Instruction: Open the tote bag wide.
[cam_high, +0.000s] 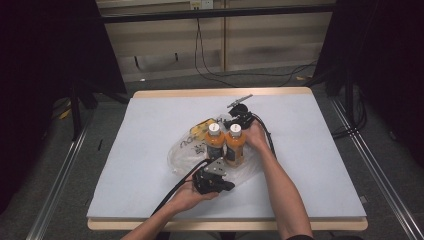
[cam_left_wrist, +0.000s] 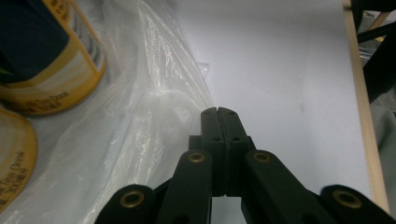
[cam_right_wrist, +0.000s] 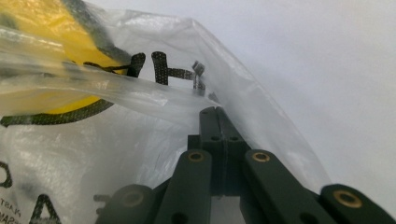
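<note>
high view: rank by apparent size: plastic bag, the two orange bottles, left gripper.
1. Plastic bag, the widest spread.
2. Left gripper, nearer the camera, so unsure against the bottles.
3. Left orange bottle and right orange bottle: alike, no ranking between them.

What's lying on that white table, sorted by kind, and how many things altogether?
Orange drink bottles: 2 (one, the other)
Clear plastic bag: 1
Yellow packet inside the bag: 1
Total: 4

Lab recording booth: black curtains (cam_high: 45, 75), floor rails (cam_high: 55, 185), trailing cables (cam_high: 215, 75)
</note>
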